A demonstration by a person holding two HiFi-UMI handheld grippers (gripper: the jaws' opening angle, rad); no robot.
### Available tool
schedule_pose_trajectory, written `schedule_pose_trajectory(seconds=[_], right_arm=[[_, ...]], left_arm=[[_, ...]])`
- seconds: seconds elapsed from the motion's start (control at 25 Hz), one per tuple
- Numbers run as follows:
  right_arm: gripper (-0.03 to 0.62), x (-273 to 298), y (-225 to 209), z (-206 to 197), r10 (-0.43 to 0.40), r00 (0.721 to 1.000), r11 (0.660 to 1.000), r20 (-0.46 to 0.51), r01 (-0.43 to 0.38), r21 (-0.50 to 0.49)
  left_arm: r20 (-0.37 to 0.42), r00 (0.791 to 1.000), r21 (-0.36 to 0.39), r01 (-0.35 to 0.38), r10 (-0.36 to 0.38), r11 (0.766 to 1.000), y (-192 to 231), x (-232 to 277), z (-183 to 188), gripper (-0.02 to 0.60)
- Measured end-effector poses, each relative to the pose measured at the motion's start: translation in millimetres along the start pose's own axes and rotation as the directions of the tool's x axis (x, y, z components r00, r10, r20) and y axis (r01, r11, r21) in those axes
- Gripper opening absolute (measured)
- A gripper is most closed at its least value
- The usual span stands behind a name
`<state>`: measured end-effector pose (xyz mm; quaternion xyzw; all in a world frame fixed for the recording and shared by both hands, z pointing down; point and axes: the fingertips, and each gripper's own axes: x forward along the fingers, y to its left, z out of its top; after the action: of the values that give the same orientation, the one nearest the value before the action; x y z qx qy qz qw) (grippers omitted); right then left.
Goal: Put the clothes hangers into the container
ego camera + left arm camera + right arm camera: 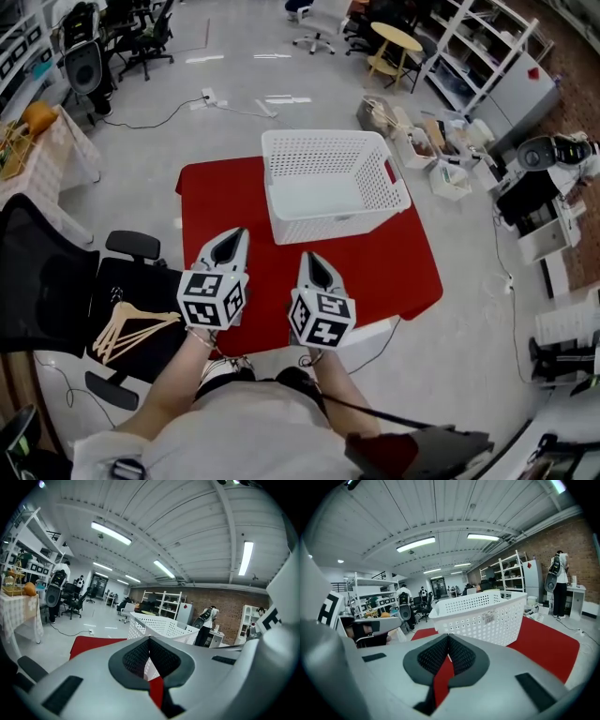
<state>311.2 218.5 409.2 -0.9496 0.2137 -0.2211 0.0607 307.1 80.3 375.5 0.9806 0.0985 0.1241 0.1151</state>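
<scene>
The white perforated plastic basket (337, 223) stands on the red square table (375, 267), against the middle of its far edge. The pale wooden clothes hangers (131, 326) lie on the black office chair (127, 281), just off the table's near left corner.

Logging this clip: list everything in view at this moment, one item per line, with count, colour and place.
basket: one, white, perforated, on the far part of the table, nothing visible inside
table: one, red top, in front of the person
clothes hangers: a bundle, count unclear, pale wood, on the chair seat at the person's left
chair: one, black, left of the table
round table: one, light wood, far background
left tool: one, grey, shut, empty, over the table's near edge
right tool: one, grey, shut, empty, beside the left tool
</scene>
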Motion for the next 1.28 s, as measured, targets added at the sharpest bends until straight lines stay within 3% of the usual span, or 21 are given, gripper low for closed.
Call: schedule_pose_trajectory(seconds=[0.2, 0.56, 0.68, 0.8, 0.96, 1.08, 1.16, 1.28], right_arm=[[0.015, 11, -20, -2, 0.012, 0.999, 1.0, -0.032, -0.013, -0.027], [0.015, 43, -14, -3, 0.165, 0.98, 0.979, -0.108, -0.176, -0.102], [0.015, 48, -5, -6, 0.233, 0.963, 0.957, -0.136, -0.252, -0.142], [0.015, 48, 27, -13, 0.32, 0.933, 0.898, -0.167, -0.355, -0.262], [0.015, 55, 89, -29, 0.48, 0.839, 0.785, -0.258, -0.542, -0.301], [0.015, 61, 136, -39, 0.565, 0.764, 0.706, -0.313, -0.643, -0.297], [0.015, 54, 173, -54, 0.621, 0.696, 0.627, -0.359, -0.717, -0.304], [0.015, 35, 229, -85, 0.689, 0.573, 0.491, -0.443, -0.819, -0.297]], left_arm=[[-0.04, 0.999, -0.03, -0.031, 0.029, 0.999, -6, 15, -19, 0.0], [-0.036, 0.985, -0.062, -0.17, 0.168, 0.983, -1, 23, -28, 0.0], [-0.035, 0.976, -0.072, -0.218, 0.216, 0.973, -3, 23, -29, 0.0], [-0.052, 0.952, -0.091, -0.305, 0.301, 0.948, 10, 9, -40, 0.0], [-0.065, 0.892, -0.142, -0.453, 0.448, 0.88, 47, -22, -49, 0.0], [-0.059, 0.825, -0.178, -0.563, 0.563, 0.807, 78, -64, -49, 0.0], [-0.061, 0.751, -0.215, -0.654, 0.658, 0.726, 98, -110, -56, 0.0], [-0.082, 0.606, -0.277, -0.776, 0.791, 0.566, 118, -189, -77, 0.0]])
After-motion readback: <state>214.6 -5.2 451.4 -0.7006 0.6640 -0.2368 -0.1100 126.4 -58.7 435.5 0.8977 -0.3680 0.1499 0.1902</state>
